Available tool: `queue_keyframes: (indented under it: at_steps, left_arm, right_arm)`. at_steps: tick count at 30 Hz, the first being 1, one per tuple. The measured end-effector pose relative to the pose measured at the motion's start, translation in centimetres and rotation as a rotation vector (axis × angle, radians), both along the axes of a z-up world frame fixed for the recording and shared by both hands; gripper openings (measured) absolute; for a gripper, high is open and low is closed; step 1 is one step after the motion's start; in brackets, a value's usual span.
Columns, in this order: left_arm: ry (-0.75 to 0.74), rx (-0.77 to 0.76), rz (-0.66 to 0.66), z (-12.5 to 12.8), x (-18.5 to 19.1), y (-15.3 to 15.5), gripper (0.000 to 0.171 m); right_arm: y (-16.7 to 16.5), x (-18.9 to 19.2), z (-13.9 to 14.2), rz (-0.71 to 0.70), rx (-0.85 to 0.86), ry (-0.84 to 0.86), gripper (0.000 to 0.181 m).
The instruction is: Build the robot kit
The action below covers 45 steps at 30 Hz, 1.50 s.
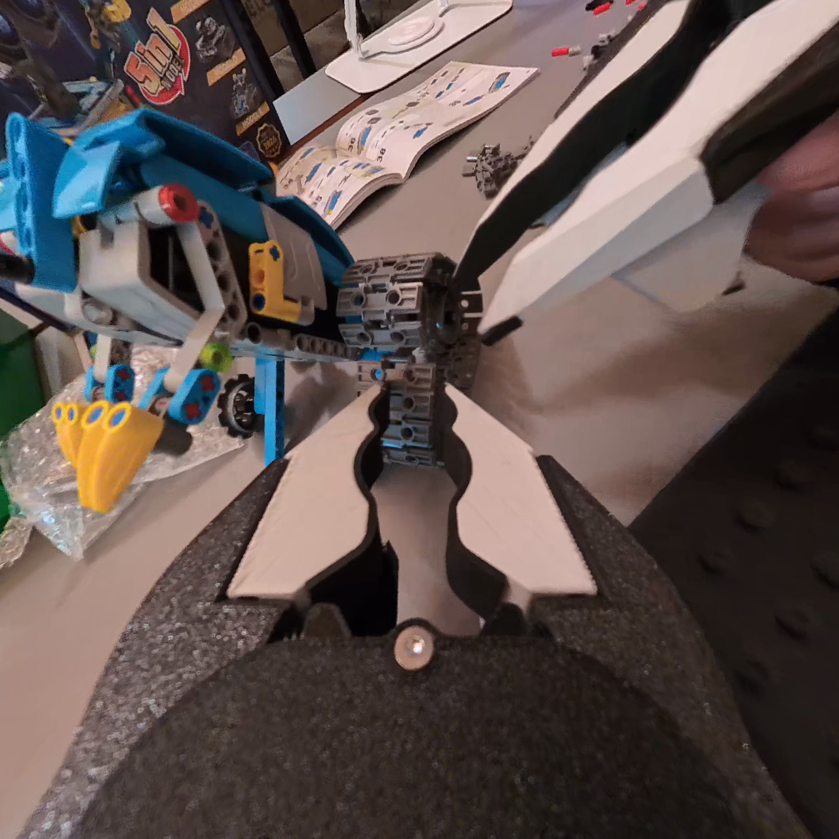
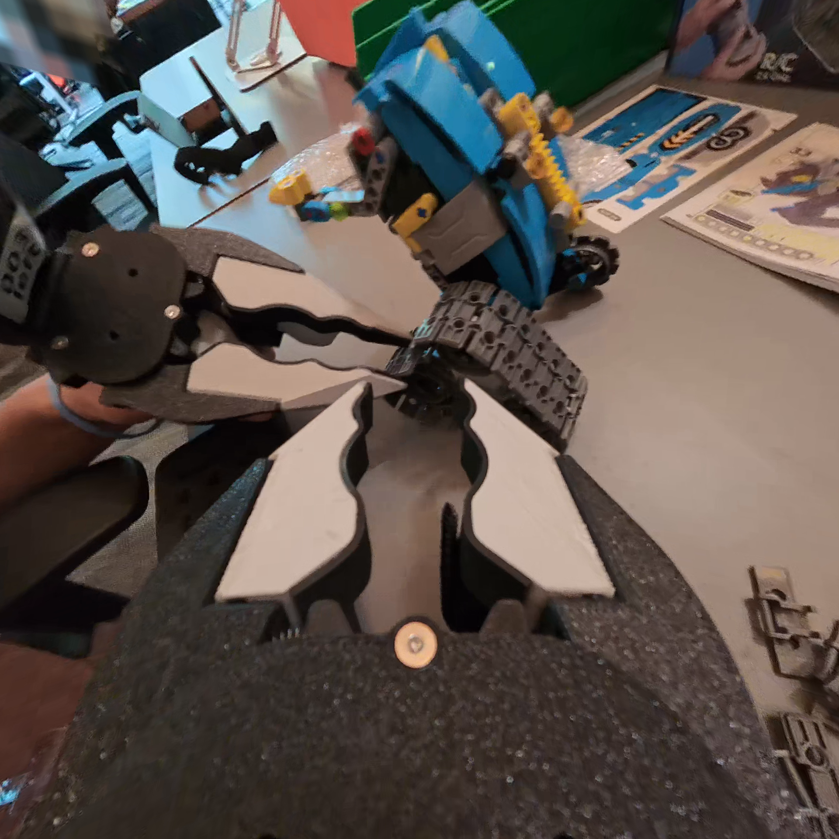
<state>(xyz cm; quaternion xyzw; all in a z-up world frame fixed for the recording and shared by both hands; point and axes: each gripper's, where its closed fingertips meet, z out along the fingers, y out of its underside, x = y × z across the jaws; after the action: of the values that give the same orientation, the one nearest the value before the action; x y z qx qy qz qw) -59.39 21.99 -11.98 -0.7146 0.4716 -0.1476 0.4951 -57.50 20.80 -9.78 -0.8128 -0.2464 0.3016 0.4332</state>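
Grey bench [image 1: 590, 408], cluttered with building-kit parts, and both tongs are at the model's track.

Left tongs [image 1: 411, 390] are clenched on the grey tread track [image 1: 411, 426] of the blue and yellow brick-built vehicle [image 1: 181, 236], which tilts up on the left. Right tongs [image 2: 417, 390] close around the black track wheel [image 2: 426, 390], though I cannot tell if they truly grip it. Far side: an open instruction booklet [image 1: 408, 131] and the kit box [image 1: 190, 68]. Crinkled clear bag [image 1: 41, 490] at near left; loose grey links [image 2: 790, 635] at near right.
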Motion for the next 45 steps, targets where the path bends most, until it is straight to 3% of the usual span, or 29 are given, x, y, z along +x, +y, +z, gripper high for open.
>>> queue_keyframes:
  at_steps: [7,16,22,23,26,32,35,45]
  left_arm:
    - [-0.096,-0.055,-0.015,1.0,-0.5,-0.2,0.035]
    - [-0.109,-0.180,-0.095,0.0,-0.3,0.6,0.055]
    - [-0.061,-0.176,-0.067,-1.3,0.3,1.5,0.049]
    - [-0.062,-0.165,-0.076,-1.2,0.5,1.5,0.042]
    - [-0.065,-0.179,-0.086,-1.2,0.5,1.5,0.041]
    - [-0.129,-0.213,-0.079,-0.7,0.3,1.2,0.041]
    - [-0.125,-0.178,-0.065,-0.5,0.2,1.2,0.041]
    - [-0.101,-0.120,-0.085,-0.3,-0.2,0.6,0.041]
  right_arm:
    - [0.2,-0.7,0.7,-0.019,-0.148,0.261,0.032]
    - [1.2,-1.3,0.8,-0.126,-0.020,0.141,0.027]
    - [2.0,-1.7,-0.3,-0.194,-0.064,0.100,0.026]
    - [2.0,-1.9,-0.3,-0.193,-0.077,0.116,0.024]
    - [2.2,-1.6,-0.5,-0.194,-0.140,0.147,0.011]
    - [1.3,-2.1,0.1,-0.158,-0.449,0.562,0.004]
    - [1.3,-2.2,0.3,-0.154,-0.541,0.677,0.003]
    - [1.0,-2.1,-0.2,-0.158,-0.571,0.568,0.003]
